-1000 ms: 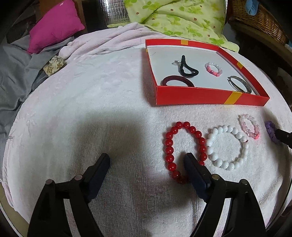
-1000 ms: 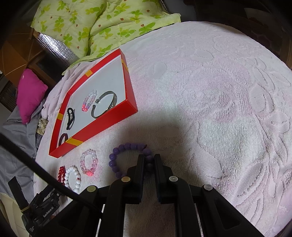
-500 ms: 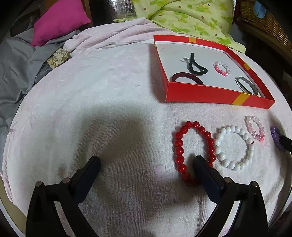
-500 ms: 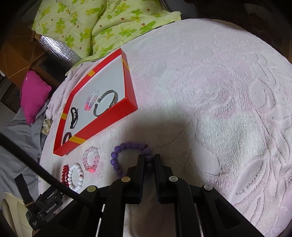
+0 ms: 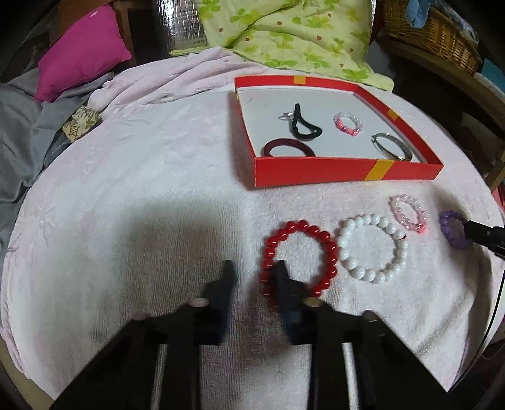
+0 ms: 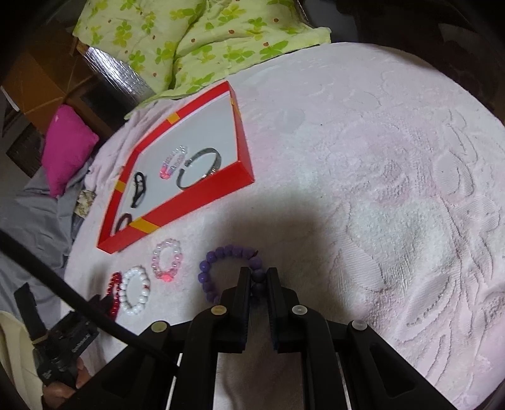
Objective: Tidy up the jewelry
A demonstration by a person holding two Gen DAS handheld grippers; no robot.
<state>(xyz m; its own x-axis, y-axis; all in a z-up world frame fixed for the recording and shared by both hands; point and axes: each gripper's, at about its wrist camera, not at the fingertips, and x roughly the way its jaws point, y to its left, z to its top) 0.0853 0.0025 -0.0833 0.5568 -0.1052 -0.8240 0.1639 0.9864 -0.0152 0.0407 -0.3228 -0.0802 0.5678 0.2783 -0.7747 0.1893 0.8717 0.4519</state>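
A red bead bracelet lies on the pale pink towel beside a white bead bracelet, a pink bead bracelet and a purple bead bracelet. My left gripper is half closed and blurred; its jaws straddle the near left rim of the red bracelet, one finger outside, one inside the loop. My right gripper is shut on the purple bracelet's near side, on the towel. The red tray holds a dark red bangle, a black hair tie, a pink bracelet and a silver bangle.
A pink towel covers the round surface. A green floral pillow and a magenta cushion lie behind it, a wicker basket at the back right. Grey cloth hangs at the left.
My left gripper's jaws have closed from wide open to a narrow gap around the red bracelet's rim. The right gripper stays shut on the purple bracelet.
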